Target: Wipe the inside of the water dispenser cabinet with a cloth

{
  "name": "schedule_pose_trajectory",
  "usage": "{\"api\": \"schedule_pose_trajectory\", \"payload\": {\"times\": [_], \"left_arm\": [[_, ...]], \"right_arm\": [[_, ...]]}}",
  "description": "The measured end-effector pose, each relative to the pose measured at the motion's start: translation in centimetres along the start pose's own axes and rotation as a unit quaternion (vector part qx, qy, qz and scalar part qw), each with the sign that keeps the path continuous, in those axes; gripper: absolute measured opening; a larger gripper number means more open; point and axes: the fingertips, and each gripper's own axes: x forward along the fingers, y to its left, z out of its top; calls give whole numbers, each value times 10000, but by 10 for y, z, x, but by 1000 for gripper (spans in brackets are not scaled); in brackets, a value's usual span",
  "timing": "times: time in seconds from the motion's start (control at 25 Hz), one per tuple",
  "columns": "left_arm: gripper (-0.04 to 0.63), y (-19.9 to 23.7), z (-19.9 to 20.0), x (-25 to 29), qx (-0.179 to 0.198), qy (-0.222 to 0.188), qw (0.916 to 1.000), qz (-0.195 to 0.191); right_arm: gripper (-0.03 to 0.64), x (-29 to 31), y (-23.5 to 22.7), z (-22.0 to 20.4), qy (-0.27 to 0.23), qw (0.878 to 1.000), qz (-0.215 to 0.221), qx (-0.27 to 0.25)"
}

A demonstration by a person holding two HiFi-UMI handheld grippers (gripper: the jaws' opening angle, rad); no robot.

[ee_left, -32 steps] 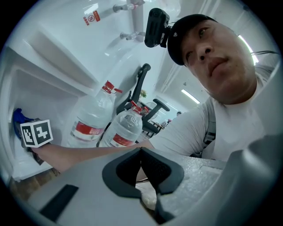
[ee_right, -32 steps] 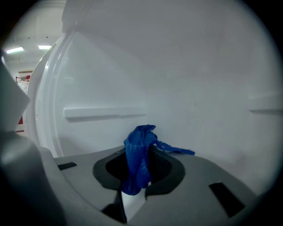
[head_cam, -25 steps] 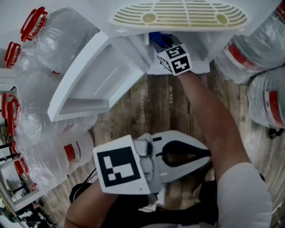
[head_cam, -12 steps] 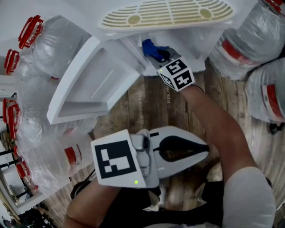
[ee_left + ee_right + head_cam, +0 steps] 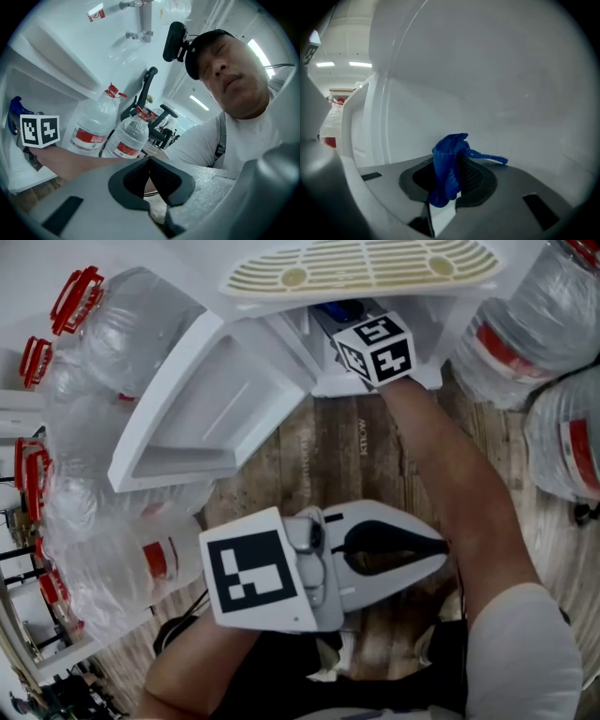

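Now | right gripper clamps cloth inside cabinet | left gripper closed, empty

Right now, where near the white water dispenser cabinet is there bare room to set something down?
The wooden floor in front of the white water dispenser cabinet, between the open white cabinet door and the person's right forearm, is free. Both sides are crowded with large clear water bottles.

It looked like an office: swivel chairs stood mid-frame in the left gripper view under strip ceiling lights, and big water jugs crowded the head view's left edge on wood-plank flooring.
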Motion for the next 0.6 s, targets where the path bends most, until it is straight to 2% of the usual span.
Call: {"api": "schedule_pose_trajectory", "payload": {"times": [0.24, 0.6], "left_arm": [[3, 0, -2, -1, -6, 31, 10000, -9], [3, 0, -1, 6, -11, 29, 10000, -85]], "right_arm": [[74, -11, 23, 0, 88, 9978, 159, -638], [83, -46, 58, -4, 167, 9936, 496, -997]]}}
